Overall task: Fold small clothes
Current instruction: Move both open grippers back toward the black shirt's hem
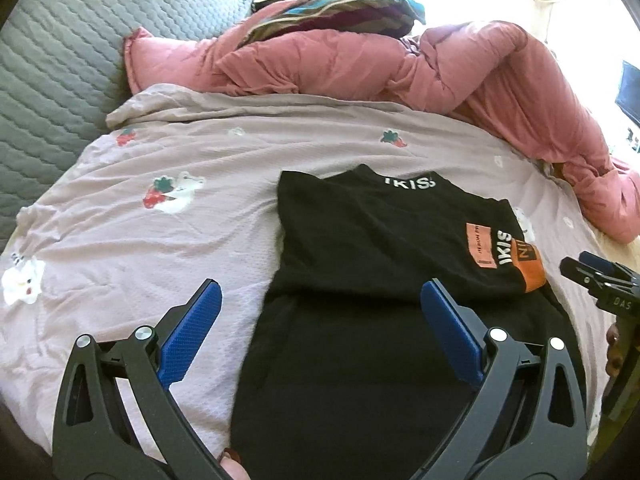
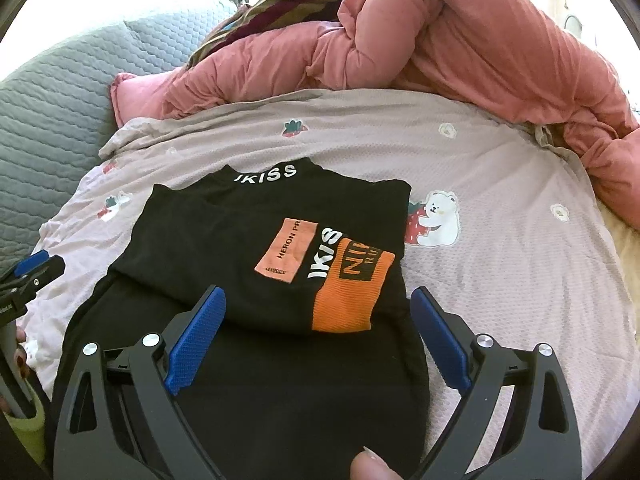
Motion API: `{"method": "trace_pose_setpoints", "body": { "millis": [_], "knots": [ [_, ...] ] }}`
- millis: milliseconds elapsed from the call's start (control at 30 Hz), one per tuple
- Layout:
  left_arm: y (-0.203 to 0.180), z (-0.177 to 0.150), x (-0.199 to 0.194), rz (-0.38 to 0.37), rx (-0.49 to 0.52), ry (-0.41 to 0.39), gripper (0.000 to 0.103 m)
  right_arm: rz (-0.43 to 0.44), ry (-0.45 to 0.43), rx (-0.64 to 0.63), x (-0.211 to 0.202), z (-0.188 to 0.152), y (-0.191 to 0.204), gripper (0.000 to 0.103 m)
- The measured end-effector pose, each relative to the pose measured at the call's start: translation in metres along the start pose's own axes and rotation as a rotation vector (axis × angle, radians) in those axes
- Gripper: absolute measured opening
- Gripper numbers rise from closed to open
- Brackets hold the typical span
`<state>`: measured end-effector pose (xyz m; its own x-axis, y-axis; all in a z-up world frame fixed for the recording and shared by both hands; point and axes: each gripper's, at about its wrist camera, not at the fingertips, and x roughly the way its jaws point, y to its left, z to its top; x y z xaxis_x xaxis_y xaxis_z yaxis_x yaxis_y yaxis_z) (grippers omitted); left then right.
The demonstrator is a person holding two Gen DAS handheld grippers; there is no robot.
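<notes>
A black top (image 1: 372,248) with white lettering and orange patches lies on the bed sheet (image 1: 160,240), its sleeves folded in over the body. It also shows in the right wrist view (image 2: 224,240), where the orange sleeve cuff (image 2: 352,292) lies on top. My left gripper (image 1: 320,304) is open and empty above the top's lower left part. My right gripper (image 2: 318,308) is open and empty above the top's lower right part, just short of the orange cuff. Each gripper's tip shows at the edge of the other's view, the right gripper there (image 1: 592,272) and the left gripper here (image 2: 36,268).
A bunched pink duvet (image 1: 460,64) lies along the far and right side of the bed, with a striped cloth (image 1: 340,12) on it. A grey quilted cover (image 1: 52,64) lies at the left. The pale sheet (image 2: 500,264) has bear and strawberry prints.
</notes>
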<state>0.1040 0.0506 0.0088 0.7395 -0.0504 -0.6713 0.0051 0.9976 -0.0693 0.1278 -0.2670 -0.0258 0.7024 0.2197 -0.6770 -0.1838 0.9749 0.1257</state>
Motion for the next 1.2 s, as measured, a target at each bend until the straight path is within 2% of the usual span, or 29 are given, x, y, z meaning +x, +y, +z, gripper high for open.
{"method": "trace_pose_setpoints", "body": {
  "millis": [533, 867, 1200],
  "knots": [
    [0.015, -0.014, -0.029, 0.027, -0.009, -0.021, 0.093, -0.011, -0.019, -0.031, -0.026, -0.014, -0.003, 0.093],
    [0.019, -0.032, -0.038, 0.041, 0.005, -0.002, 0.093, -0.022, -0.006, -0.036, -0.038, -0.028, -0.012, 0.093],
    [0.042, -0.050, -0.049, 0.049, -0.035, 0.021, 0.093, -0.034, 0.005, -0.044, -0.049, -0.041, -0.019, 0.093]
  ]
}}
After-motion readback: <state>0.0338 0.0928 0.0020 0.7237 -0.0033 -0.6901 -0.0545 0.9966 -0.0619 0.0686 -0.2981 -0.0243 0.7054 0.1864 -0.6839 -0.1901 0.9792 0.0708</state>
